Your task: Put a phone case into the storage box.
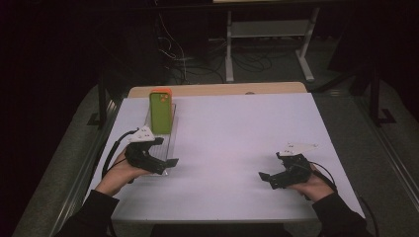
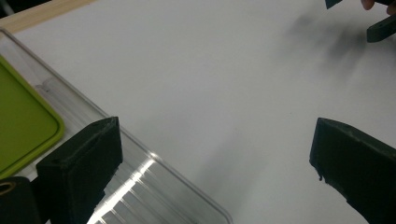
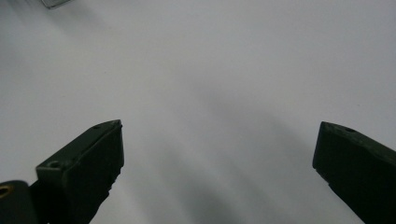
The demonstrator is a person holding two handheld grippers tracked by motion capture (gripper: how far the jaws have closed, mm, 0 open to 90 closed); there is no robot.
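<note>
Left gripper point(image 1: 165, 164): jaws wide apart, empty, over near end of clear tray point(image 1: 169, 143). Green phone case point(image 1: 161, 113) on tray's far end. Right gripper point(image 1: 267, 178): jaws wide, empty, over bare desk point(image 1: 237, 133).

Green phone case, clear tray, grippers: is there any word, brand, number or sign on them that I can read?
None can be read.
Green phone case: no print; small orange marks near its top, too small to tell.
Clear tray: plain.
Left gripper and right gripper: no legible marking.

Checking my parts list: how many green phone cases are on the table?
1: the green case lies in the clear tray at the table's left, beyond the left gripper.
</note>
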